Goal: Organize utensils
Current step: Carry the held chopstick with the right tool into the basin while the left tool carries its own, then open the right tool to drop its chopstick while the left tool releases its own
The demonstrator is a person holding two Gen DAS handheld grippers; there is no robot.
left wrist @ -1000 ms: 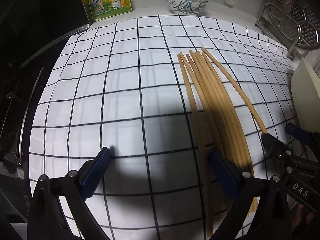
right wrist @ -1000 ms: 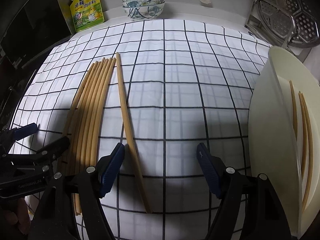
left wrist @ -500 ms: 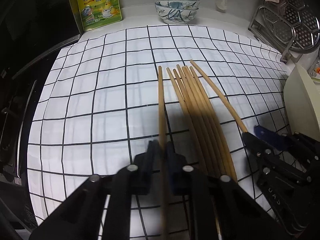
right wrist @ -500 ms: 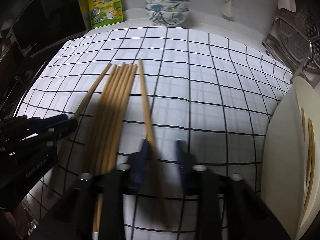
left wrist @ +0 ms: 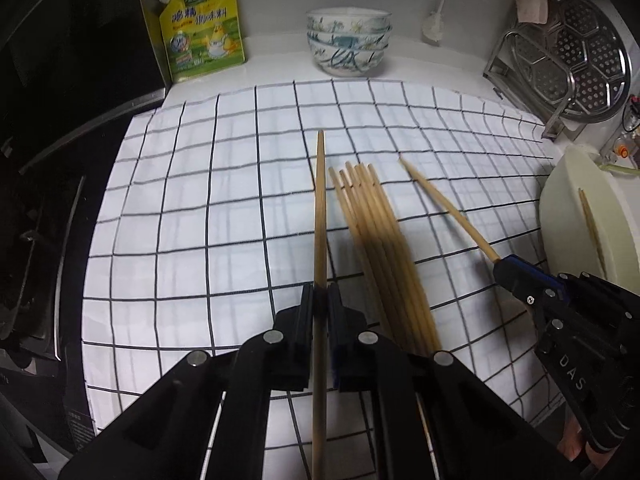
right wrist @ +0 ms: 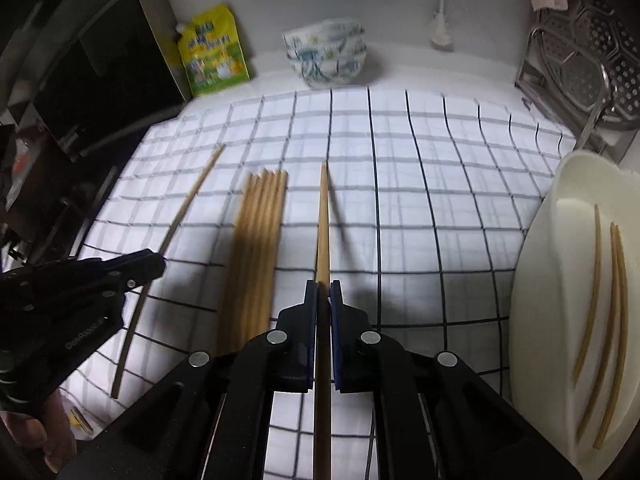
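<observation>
My left gripper is shut on one wooden chopstick and holds it above the checked cloth. My right gripper is shut on another chopstick, also lifted. Each gripper shows in the other's view: the right one with its chopstick, the left one with its chopstick. A bundle of several chopsticks lies on the cloth between them; it also shows in the right wrist view. A cream tray at the right holds three chopsticks.
At the back stand stacked patterned bowls and a yellow seasoning pouch. A metal rack with a perforated steamer plate is at the back right. A dark stove surface borders the cloth on the left.
Both grippers have shut, each on one chopstick, and lifted it off the cloth. The bundle stays on the cloth.
</observation>
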